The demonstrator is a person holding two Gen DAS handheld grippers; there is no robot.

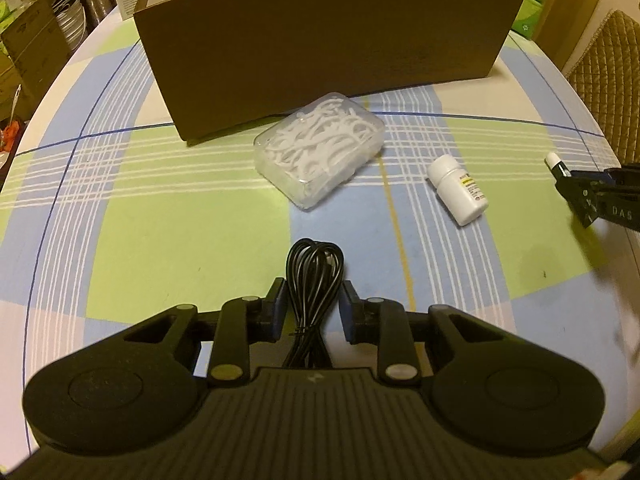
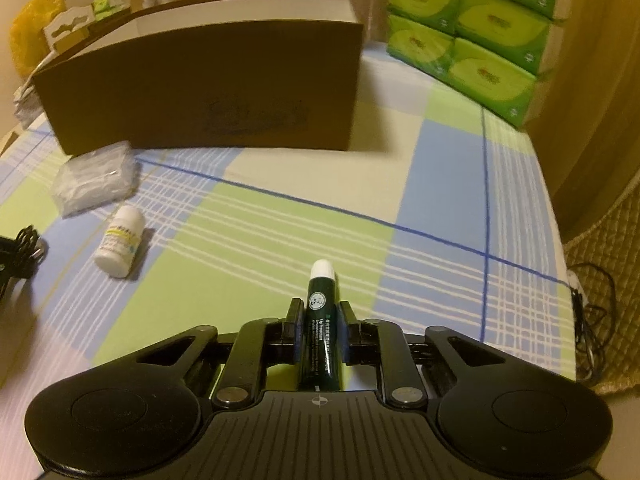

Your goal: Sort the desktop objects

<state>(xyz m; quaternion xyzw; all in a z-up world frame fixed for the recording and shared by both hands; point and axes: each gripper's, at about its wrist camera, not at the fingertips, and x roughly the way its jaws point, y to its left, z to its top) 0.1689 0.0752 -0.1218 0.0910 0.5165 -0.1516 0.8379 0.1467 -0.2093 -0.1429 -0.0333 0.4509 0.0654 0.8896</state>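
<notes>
The left tool is pinching a coiled black cable, its two pads pressed against the bundle from either side, with the loops sticking out ahead of the fingertips above the checked tabletop. The right tool is clamped on a dark green lip balm stick whose white cap points forward past the pads; in the left wrist view that same tool shows at the right edge with the white cap poking out.

Between the two tools, a small white pill bottle lies on its side on the tabletop. Just beside it, nearer the box, sits a clear plastic case of white floss picks, touching or almost touching the front wall of the open brown cardboard box. What is inside the box cannot be seen from here. Green tissue packs are stacked to the right of the box, against the wall
</notes>
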